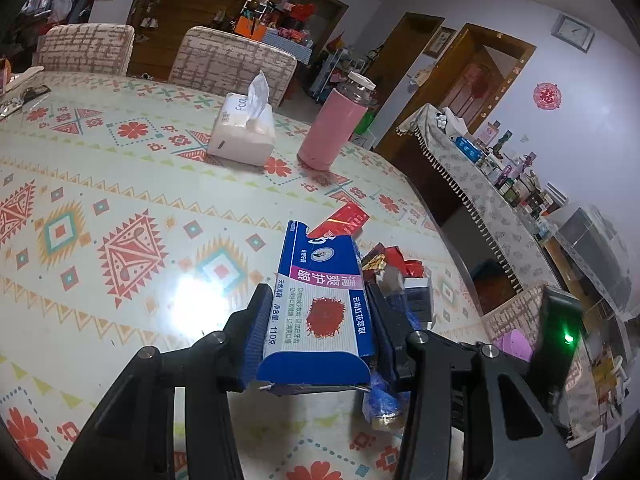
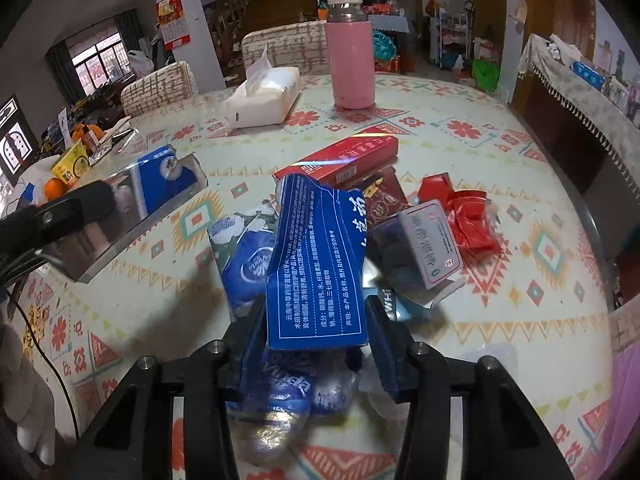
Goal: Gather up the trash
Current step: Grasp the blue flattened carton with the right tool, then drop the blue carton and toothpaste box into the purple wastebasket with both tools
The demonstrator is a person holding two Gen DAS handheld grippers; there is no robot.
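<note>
Two cartons are in hand, one per side. The left hand-held gripper (image 1: 318, 320) is pinching a blue-and-white toothpaste carton (image 1: 320, 300) across its width, raised just above the table (image 1: 100, 200). The right hand-held gripper (image 2: 316, 332) is clamped on a torn blue carton (image 2: 320, 264), which stands over the trash pile. Judgement: both cartons are thin card and will crush or twist, so grip pressure should stay even. Each should be lifted straight up before travelling, so that the torn flap does not drag loose wrappers off the heap. No bin shows in either view, so the drop point cannot be told. The left wrist view shows only the heap's far edge, past its carton. It does give the carton's printed front and the open table to its left, with the tissue box (image 1: 242, 132) and pink bottle (image 1: 334, 128) well apart from the trash. The right wrist view shows the heap itself: blue tissue packs (image 2: 248, 272) under the fingers, a red carton (image 2: 340, 160) behind, then a small grey box (image 2: 432, 244) and crumpled red wrappers (image 2: 468, 220).
</note>
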